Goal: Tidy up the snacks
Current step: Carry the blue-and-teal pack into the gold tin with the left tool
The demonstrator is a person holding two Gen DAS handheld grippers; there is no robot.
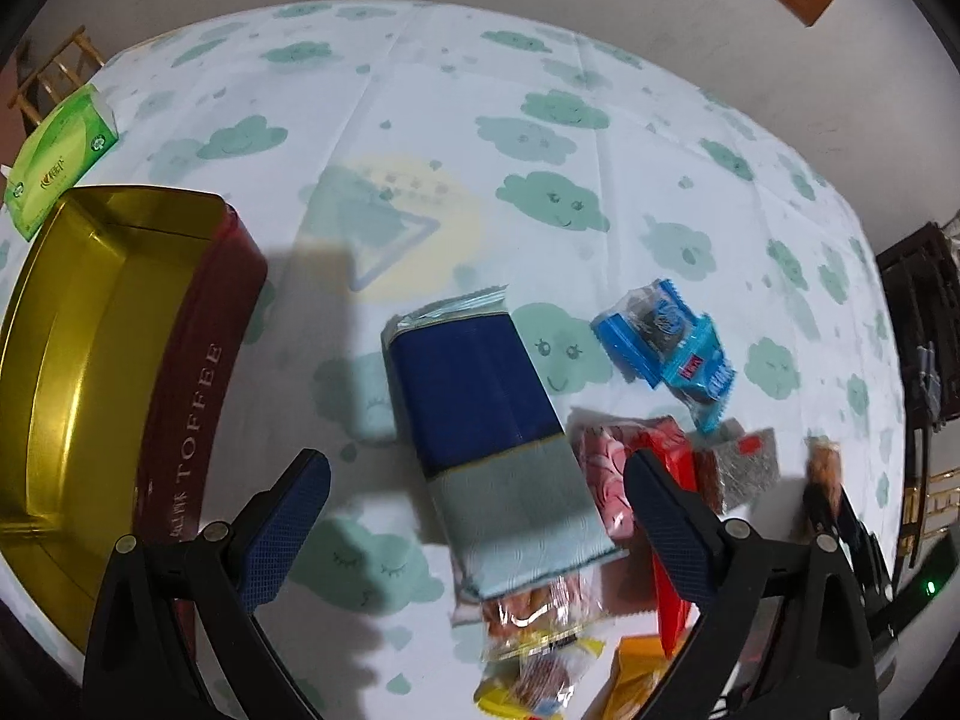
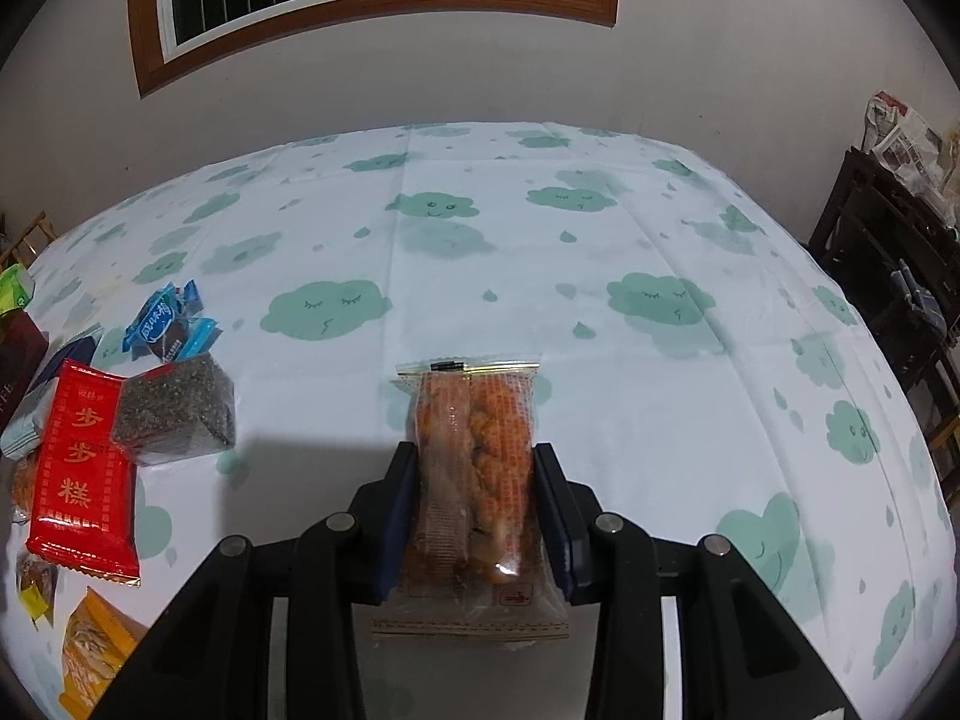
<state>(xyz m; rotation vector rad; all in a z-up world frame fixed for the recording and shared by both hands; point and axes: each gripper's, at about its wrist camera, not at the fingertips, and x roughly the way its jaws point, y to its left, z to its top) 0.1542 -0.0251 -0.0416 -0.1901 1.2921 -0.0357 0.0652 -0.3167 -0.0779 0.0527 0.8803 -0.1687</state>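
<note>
Snacks lie heaped at your five o'clock in the left wrist view, right of the empty toffee tin [image 1: 90, 360] at nine. Your left gripper [image 1: 474, 516] hangs with jaws apart over the blue packet [image 1: 480, 396]. Your right gripper [image 2: 474, 510] is clamped on the twisted-pastry packet [image 2: 474, 456]: light, crinkly, brittle inside, so grip its middle gently.

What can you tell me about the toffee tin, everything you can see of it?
The toffee tin is a rectangular metal box with rounded corners, dark red outside with pale TOFFEE lettering along its side, shiny gold inside. It is lidless, and the visible part of its interior holds nothing. It stands on the cloud-print tablecloth at the left, close to a green tissue box. No snack or gripper touches it.
</note>
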